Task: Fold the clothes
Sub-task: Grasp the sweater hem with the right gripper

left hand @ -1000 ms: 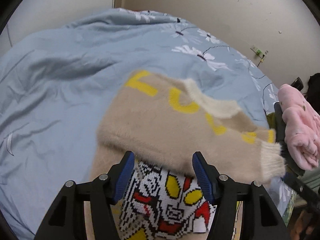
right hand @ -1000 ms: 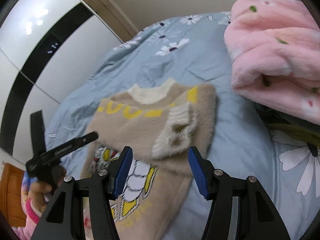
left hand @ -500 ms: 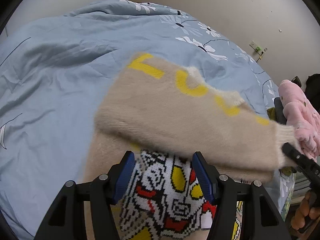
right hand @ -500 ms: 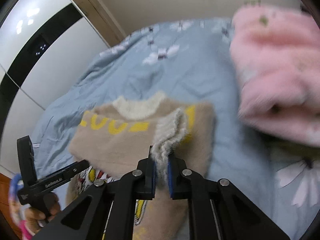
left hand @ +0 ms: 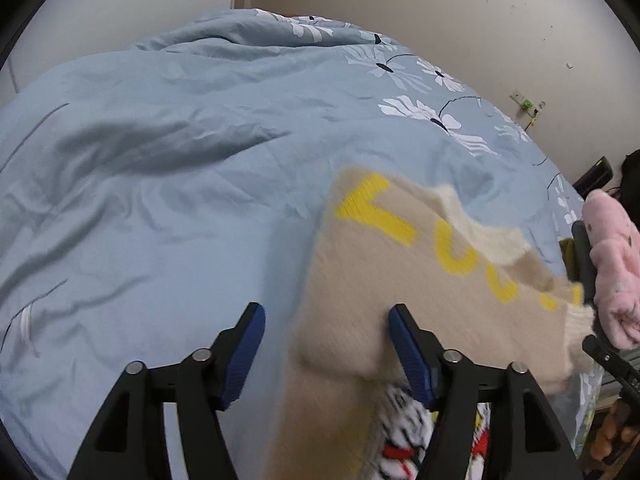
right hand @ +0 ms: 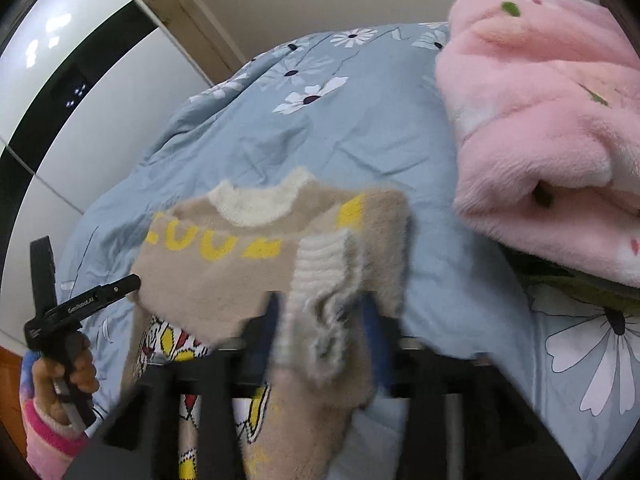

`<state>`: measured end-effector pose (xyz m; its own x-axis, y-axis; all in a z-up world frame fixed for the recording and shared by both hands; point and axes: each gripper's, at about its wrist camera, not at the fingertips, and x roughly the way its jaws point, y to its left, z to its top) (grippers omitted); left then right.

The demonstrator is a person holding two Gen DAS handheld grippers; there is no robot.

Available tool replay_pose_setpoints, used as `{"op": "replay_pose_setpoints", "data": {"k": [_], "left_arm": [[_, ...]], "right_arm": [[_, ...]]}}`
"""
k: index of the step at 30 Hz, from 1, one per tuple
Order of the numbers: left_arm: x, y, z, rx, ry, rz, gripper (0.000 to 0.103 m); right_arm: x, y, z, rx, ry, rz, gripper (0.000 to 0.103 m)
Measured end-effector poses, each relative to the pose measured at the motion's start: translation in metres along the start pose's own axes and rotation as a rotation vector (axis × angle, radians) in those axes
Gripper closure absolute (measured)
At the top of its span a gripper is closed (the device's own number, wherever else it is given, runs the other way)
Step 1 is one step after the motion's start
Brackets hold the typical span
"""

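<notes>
A beige fuzzy sweater (left hand: 400, 280) with yellow letters, a white collar and a cartoon figure lies on the blue bed; it also shows in the right wrist view (right hand: 240, 272). My left gripper (left hand: 324, 352) is open, its left finger over bare sheet and its right finger (left hand: 408, 356) at the sweater's left edge. My right gripper (right hand: 320, 332) is blurred, its jaws apart around the white ribbed sleeve cuff (right hand: 320, 280), which lies folded over the sweater's body.
A blue floral duvet (left hand: 160, 200) covers the bed. A folded pink fleece garment (right hand: 540, 128) lies at the right. A white wardrobe (right hand: 60, 100) stands at the left. A wall runs behind the bed.
My right gripper, shut on the sleeve cuff half a second ago, now has its jaws apart around it. My left gripper has shifted left toward the sweater's left edge.
</notes>
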<state>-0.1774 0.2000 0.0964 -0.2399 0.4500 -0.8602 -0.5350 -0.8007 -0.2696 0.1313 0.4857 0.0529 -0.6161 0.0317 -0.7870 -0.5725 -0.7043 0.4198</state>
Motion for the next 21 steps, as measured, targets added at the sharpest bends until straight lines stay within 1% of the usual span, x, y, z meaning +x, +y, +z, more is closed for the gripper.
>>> {"op": "replay_pose_setpoints", "data": {"k": [2, 4, 8, 9, 11, 13, 14, 15, 16, 17, 18, 21], "left_arm": [[0.01, 0.013, 0.008, -0.027, 0.018, -0.068, 0.03], [0.016, 0.017, 0.01, -0.024, 0.025, -0.109, 0.026], [0.027, 0.024, 0.015, -0.013, 0.038, -0.187, 0.022], [0.03, 0.026, 0.016, -0.011, 0.042, -0.207, 0.022], [0.038, 0.029, 0.015, -0.041, 0.076, -0.302, 0.022], [0.045, 0.029, 0.011, -0.06, 0.099, -0.341, 0.022], [0.049, 0.029, 0.01, -0.07, 0.111, -0.359, 0.023], [0.047, 0.027, 0.008, -0.06, 0.089, -0.351, 0.023], [0.045, 0.026, 0.007, -0.054, 0.071, -0.348, 0.03], [0.042, 0.024, 0.005, -0.047, 0.053, -0.354, 0.037], [0.039, 0.02, 0.005, -0.038, 0.047, -0.376, 0.055], [0.025, 0.006, 0.005, 0.02, 0.004, -0.336, 0.07]], "right_arm": [[0.007, -0.008, 0.004, 0.037, 0.023, 0.003, 0.048], [0.015, -0.016, 0.007, 0.077, 0.048, 0.007, 0.048], [0.025, -0.028, 0.011, 0.132, 0.079, 0.039, 0.048], [0.026, -0.028, 0.011, 0.133, 0.08, 0.043, 0.048], [0.028, -0.027, 0.011, 0.131, 0.079, 0.048, 0.048], [0.029, -0.026, 0.01, 0.129, 0.078, 0.054, 0.048], [0.03, -0.026, 0.01, 0.128, 0.077, 0.057, 0.051], [0.031, -0.025, 0.01, 0.127, 0.077, 0.06, 0.056], [0.028, -0.022, 0.015, 0.111, 0.063, 0.058, 0.06], [0.024, -0.018, 0.02, 0.091, 0.047, 0.055, 0.068], [0.02, -0.014, 0.026, 0.071, 0.031, 0.051, 0.074], [0.008, -0.002, 0.042, 0.012, -0.016, 0.042, 0.081]]}}
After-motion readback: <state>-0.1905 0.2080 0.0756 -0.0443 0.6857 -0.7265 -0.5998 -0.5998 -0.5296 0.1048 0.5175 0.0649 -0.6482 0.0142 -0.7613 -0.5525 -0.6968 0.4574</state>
